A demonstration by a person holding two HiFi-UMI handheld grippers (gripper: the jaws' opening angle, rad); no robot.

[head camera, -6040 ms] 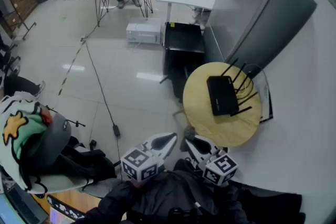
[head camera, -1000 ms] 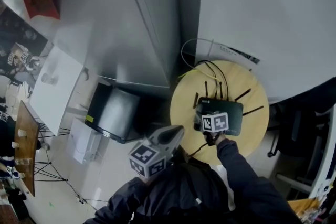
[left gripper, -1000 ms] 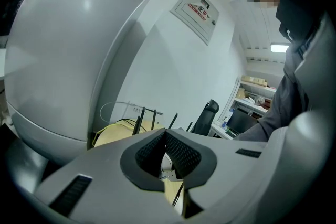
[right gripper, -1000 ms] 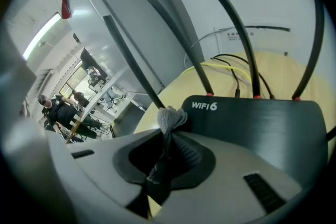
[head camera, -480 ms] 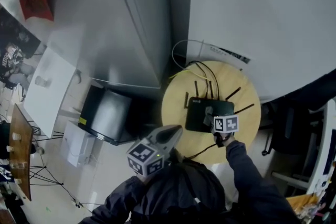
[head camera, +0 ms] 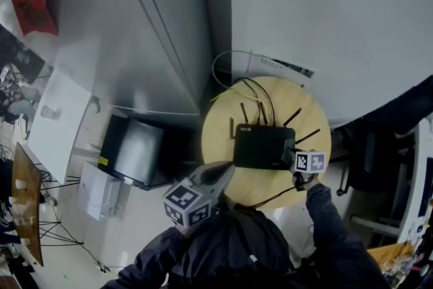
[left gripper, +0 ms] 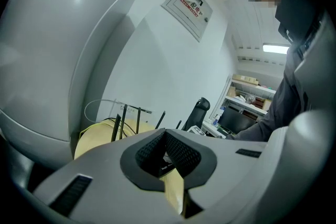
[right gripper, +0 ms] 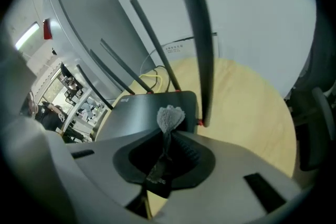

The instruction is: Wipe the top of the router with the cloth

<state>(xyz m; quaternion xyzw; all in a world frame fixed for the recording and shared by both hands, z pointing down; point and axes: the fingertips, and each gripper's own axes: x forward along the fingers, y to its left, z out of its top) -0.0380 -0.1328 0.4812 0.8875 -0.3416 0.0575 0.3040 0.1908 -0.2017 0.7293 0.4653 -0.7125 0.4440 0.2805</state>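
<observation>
While the left gripper (head camera: 225, 170) hangs by the body, jaws together on nothing, the right gripper (right gripper: 168, 132) pinches the cloth (right gripper: 170, 117) tight, its tuft at the router's (head camera: 262, 145) right edge on the round table (head camera: 218, 139). Wiping looks under way; the next move calls for a sweep leftward across the lid, clear of the antennas (right gripper: 202, 34).

We see cool, even indoor light, rather dim in the head view. A ceiling lamp (left gripper: 275, 49) glows in the left gripper view. Both gripper views bulge, corners black. The router (right gripper: 137, 113) top carries a pale sheen.
</observation>
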